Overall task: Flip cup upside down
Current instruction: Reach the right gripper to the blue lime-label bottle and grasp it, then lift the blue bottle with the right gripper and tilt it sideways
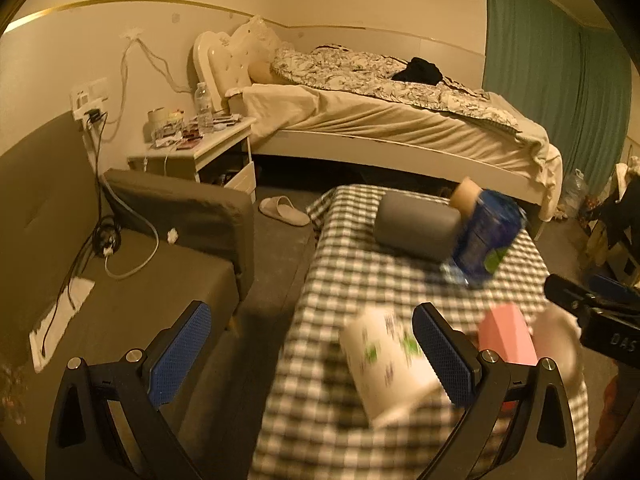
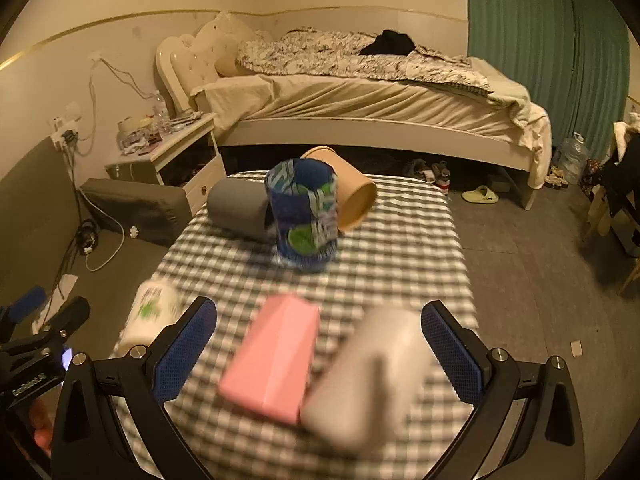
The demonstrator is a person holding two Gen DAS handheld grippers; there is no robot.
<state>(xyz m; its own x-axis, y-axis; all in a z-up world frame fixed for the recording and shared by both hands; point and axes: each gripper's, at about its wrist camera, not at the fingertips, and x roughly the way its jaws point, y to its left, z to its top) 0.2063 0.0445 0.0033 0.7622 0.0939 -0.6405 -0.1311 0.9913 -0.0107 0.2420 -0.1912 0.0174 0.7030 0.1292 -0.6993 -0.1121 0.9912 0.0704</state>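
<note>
Left gripper (image 1: 312,354): jaws spread wide at the bottom of the left view, holding nothing; blue pads (image 1: 180,354) face each other.
White cup (image 1: 386,364): lower centre of the left view, lying tilted on the checked cloth, just left of the right-hand pad; green and dark print on its side, too blurred to read. In the right view it sits at lower left, beside the left finger.
Right gripper (image 2: 320,354): jaws wide apart at the bottom of the right view, gripping nothing; a pink box and a grey cup lie between its fingers, neither clearly touched.
Pink box (image 2: 272,360): lower centre of the right view, lying flat, touching or just beside the grey cup.
Grey cup (image 2: 368,376): lower right of centre, on its side, blurred.
Writing: the other gripper's body at the right edge of the left view shows "DAS"; lettering on the one at the left edge of the right view is unreadable.
Table (image 2: 400,248): covered by grey-and-white checked cloth, centre of both views.
Blue can (image 2: 304,212): upright mid-table, blue and green label, text blurred.
Dark grey cup (image 2: 236,210): on its side, left of the can.
Brown cup (image 2: 348,192): tipped, behind the can.
Bed (image 2: 360,92): upper centre, rumpled quilt.
Nightstand (image 1: 200,148): upper left, cluttered, bottle on it.
Curtain (image 2: 540,48): green, upper right.
</note>
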